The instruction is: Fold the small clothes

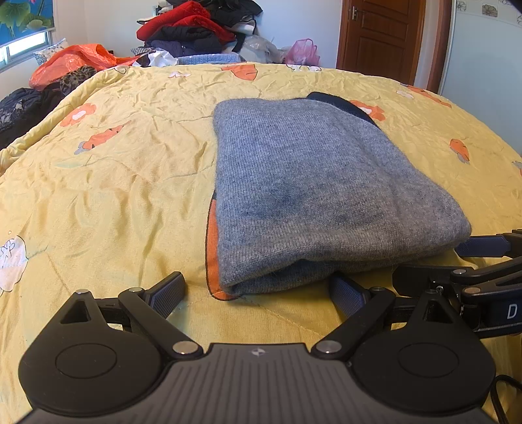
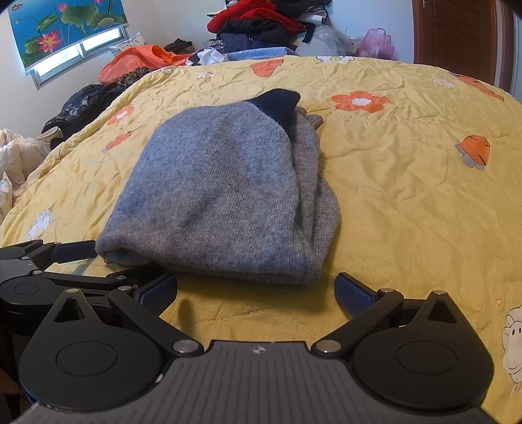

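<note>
A grey knit garment with a dark navy edge lies folded into a thick bundle on the yellow flowered bedspread. My left gripper is open just in front of the bundle's near edge, nothing between its fingers. In the right wrist view the same grey garment lies ahead, loose layers stacked along its right side. My right gripper is open too, just short of the near fold. Each gripper shows at the edge of the other's view, right gripper and left gripper, both close to the bundle.
A heap of red, black and blue clothes is piled beyond the bed's far edge, with an orange plastic bag and a pink bag. Dark clothes lie off the left side. A brown door stands at the back right.
</note>
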Motion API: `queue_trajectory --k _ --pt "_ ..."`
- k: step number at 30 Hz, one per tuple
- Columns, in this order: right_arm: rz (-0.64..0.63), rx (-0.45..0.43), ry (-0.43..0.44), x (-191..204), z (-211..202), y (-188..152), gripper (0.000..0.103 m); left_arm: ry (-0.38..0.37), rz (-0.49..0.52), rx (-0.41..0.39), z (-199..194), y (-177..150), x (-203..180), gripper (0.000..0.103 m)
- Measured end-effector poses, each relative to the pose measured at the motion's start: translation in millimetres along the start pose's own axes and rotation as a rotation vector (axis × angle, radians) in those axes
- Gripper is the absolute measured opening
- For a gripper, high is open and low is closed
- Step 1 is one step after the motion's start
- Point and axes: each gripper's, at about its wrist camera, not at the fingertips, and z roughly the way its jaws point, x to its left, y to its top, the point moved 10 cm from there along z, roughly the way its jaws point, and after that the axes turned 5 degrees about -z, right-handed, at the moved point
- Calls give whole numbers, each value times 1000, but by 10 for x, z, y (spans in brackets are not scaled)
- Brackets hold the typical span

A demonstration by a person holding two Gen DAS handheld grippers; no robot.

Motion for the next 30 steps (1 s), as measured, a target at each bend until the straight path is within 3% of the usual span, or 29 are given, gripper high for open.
queue_trajectory --k 5,8,13,22,26,30 --pt "-12 36 58 2 -81 11 98 -43 -77 24 -67 32 79 96" --pt "11 -22 72 -131 -233 158 98 -24 -105 -36 -177 185 261 96" --pt "-13 -132 -76 -630 -252 512 101 52 -128 -142 -160 528 682 96" --pt "-76 -72 -386 -1670 424 684 101 225 14 -203 479 1095 1381 96" --pt "66 -96 -370 -1978 435 685 103 280 -59 -221 623 1192 1738 96" --pt "56 -139 -376 -2019 440 661 103 256 -188 -177 741 1097 1986 96"
